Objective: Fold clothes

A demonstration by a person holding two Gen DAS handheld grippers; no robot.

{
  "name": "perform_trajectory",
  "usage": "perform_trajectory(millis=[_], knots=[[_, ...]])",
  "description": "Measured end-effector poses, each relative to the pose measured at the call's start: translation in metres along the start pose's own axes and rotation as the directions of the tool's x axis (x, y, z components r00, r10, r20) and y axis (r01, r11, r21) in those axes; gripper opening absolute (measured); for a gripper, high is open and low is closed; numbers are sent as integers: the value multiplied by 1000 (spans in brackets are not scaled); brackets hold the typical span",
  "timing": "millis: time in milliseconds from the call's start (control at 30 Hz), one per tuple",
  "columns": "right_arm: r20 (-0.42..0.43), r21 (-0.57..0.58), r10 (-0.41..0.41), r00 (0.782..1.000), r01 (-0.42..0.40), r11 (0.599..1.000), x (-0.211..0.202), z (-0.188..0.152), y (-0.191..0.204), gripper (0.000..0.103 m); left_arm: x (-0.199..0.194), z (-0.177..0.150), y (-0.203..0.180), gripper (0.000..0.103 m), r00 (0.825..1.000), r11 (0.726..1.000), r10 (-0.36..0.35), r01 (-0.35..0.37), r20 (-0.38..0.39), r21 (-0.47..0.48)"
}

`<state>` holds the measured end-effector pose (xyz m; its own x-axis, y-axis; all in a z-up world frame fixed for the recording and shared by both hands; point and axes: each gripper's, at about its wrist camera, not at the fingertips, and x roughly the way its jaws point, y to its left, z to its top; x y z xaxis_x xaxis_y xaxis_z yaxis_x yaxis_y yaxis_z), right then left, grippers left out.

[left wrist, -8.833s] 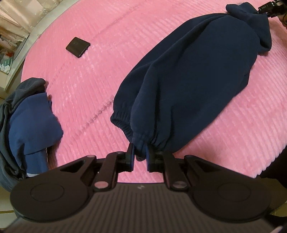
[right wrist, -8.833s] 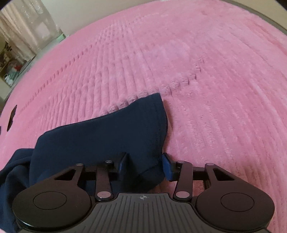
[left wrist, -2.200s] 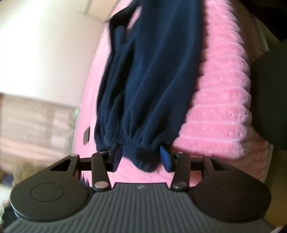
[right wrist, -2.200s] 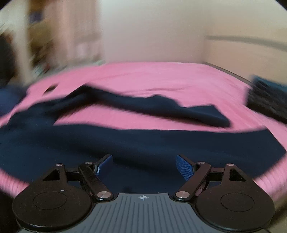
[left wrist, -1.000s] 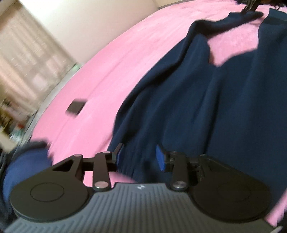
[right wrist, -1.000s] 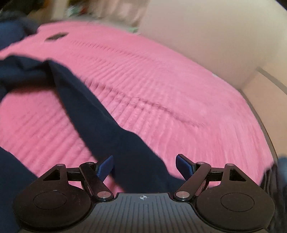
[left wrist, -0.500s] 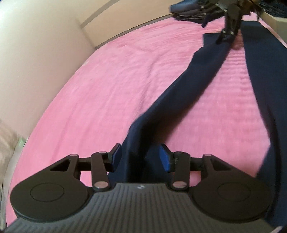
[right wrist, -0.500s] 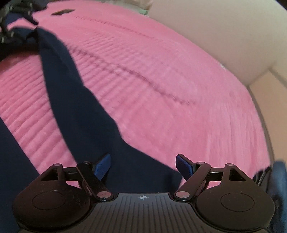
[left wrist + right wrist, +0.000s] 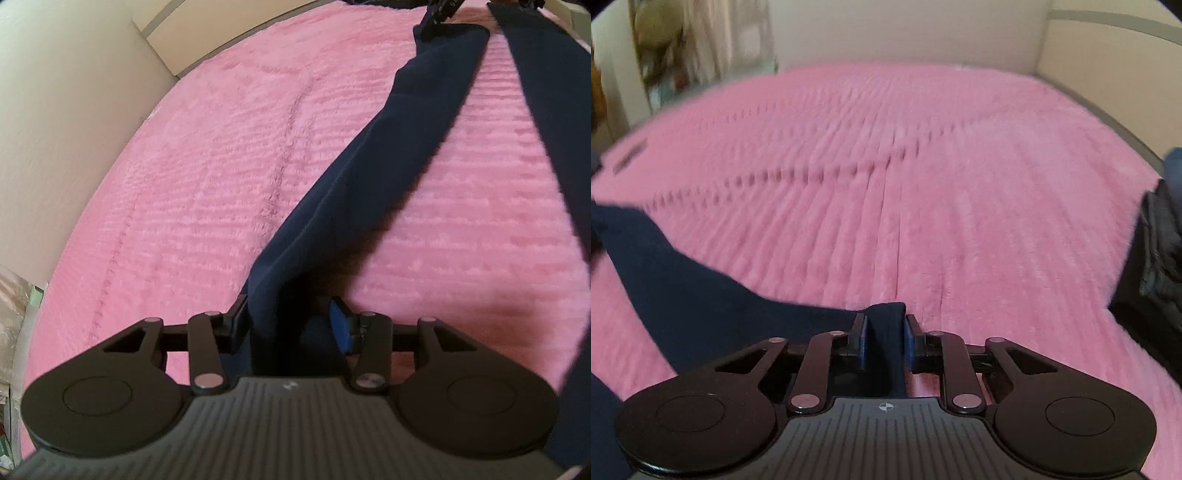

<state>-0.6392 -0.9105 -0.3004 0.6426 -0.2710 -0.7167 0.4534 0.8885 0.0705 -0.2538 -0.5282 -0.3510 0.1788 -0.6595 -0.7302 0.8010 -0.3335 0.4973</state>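
Observation:
A navy sweatshirt lies spread on the pink ribbed bedspread (image 9: 221, 184). One long navy sleeve (image 9: 388, 155) runs from my left gripper (image 9: 290, 319) to the far right, where the other gripper (image 9: 439, 11) pinches its end. My left gripper's jaws stand apart around the sleeve's near part. In the right wrist view, my right gripper (image 9: 884, 338) is shut on a bunched fold of the navy sleeve (image 9: 701, 295), which trails off to the left. The sweatshirt's body (image 9: 546, 110) lies at the right edge of the left wrist view.
The pink bedspread (image 9: 923, 184) fills both views. A beige wall and headboard (image 9: 74, 92) border the bed. A pile of dark clothes (image 9: 1156, 251) sits at the bed's right edge. A small dark flat object (image 9: 628, 157) lies far left. Curtains and clutter (image 9: 683, 55) stand beyond the bed.
My right gripper has closed on the end of the sleeve; half a second ago its jaws were wide apart. My left gripper stays open around the sleeve's other end and has swung slightly.

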Motion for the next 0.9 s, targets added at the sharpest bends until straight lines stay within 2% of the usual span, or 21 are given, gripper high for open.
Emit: perform_trajectory(millis=[100, 133, 167, 233, 267, 333, 400, 500, 533, 567, 600, 733, 833, 867, 900], knots=[[122, 37, -46, 992, 41, 998, -42, -5, 6, 9, -13, -4, 5, 41, 1000, 1000, 1, -1, 4, 2], [177, 74, -59, 982, 47, 996, -60, -5, 8, 9, -14, -4, 6, 35, 1000, 1000, -4, 4, -1, 7], [228, 110, -78, 970, 54, 992, -77, -6, 12, 9, -14, -2, 5, 28, 1000, 1000, -7, 7, -7, 17], [321, 162, -129, 938, 80, 983, -111, -9, 25, 9, -17, 0, 4, 22, 1000, 999, -14, 15, -10, 35], [355, 155, -155, 922, 106, 982, -126, -10, 36, 8, -21, 0, 5, 17, 1000, 999, -20, 20, -6, 37], [407, 121, -201, 891, 165, 979, -151, -9, 56, 8, -31, 0, 7, 14, 999, 999, -33, 33, 8, 36], [474, 107, -236, 848, 211, 972, -180, -7, 76, 8, -45, 0, 12, 14, 998, 998, -55, 55, 36, 13], [566, 126, -262, 782, 232, 964, -214, -1, 96, 8, -64, -4, 26, 18, 989, 991, -117, 122, 87, -56], [586, 126, -271, 764, 244, 962, -220, 5, 101, 8, -68, -6, 30, 23, 986, 987, -133, 141, 102, -74], [605, 126, -279, 746, 256, 958, -226, 11, 106, 8, -70, -7, 33, 33, 985, 985, -135, 145, 110, -88], [606, 121, -289, 741, 272, 954, -222, 19, 107, 8, -71, -8, 35, 37, 985, 985, -132, 143, 114, -100], [540, 77, -339, 770, 356, 931, -164, 56, 93, 8, -63, -9, 37, 42, 981, 979, -141, 158, 132, -130], [406, 153, -406, 819, 377, 913, -95, 77, 54, 9, -65, -14, 40, 45, 969, 966, -181, 207, 169, -152], [353, 174, -428, 832, 391, 904, -71, 81, 42, 12, -67, -16, 42, 46, 968, 965, -180, 209, 176, -159], [297, 182, -450, 842, 413, 892, -47, 83, 34, 29, -69, -19, 44, 47, 970, 967, -168, 197, 174, -164]])
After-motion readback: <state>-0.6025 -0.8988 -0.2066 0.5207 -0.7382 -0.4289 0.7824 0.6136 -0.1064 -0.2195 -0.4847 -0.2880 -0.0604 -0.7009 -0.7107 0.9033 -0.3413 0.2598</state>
